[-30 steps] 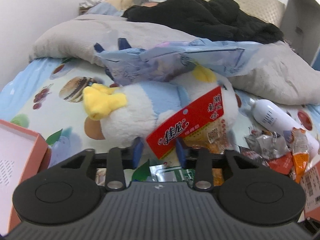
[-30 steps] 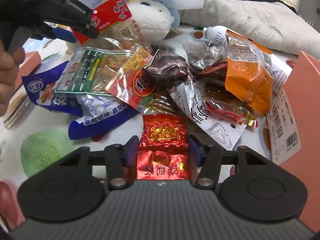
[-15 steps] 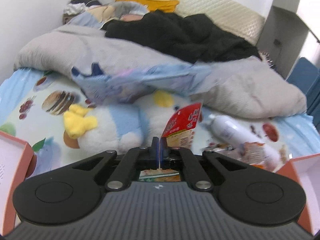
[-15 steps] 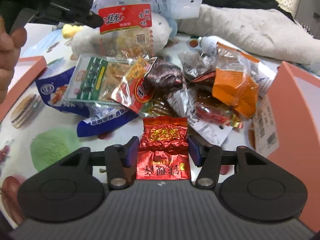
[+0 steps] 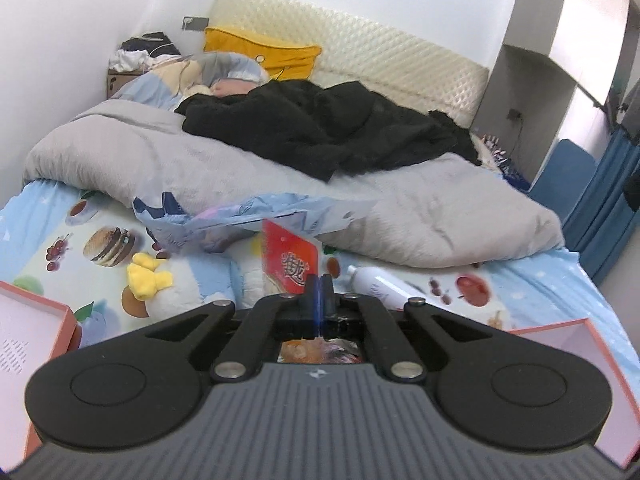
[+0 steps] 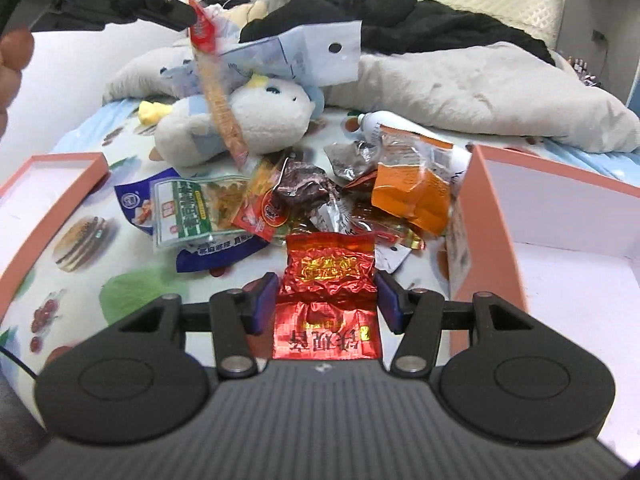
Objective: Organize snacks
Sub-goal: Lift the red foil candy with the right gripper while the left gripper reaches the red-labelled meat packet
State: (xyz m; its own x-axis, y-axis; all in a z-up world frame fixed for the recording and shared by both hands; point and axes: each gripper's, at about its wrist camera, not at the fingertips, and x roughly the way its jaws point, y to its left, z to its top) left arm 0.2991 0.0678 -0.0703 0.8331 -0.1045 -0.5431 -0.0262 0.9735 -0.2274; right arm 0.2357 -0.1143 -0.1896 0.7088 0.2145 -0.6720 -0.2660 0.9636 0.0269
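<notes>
A home bedroom: a bed [image 5: 520, 280] with a fruit-and-cake print sheet, a rumpled grey duvet [image 5: 168, 160], a padded cream headboard [image 5: 400, 68], a yellow pillow [image 5: 260, 50], black clothing [image 5: 320, 128] thrown on top, and a plush toy [image 6: 256, 120] beside scattered snack packets [image 6: 304, 204].

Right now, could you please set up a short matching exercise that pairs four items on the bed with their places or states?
Items:
1. red-topped snack packet
2. red foil packet
3. orange packet
4. plush toy

States:
A. lying on the snack pile
B. hanging from the shut left claw
C. lying on the sheet behind the pile
D. between the right claw's pads

Pairs: 1-B, 2-D, 3-A, 4-C
</notes>
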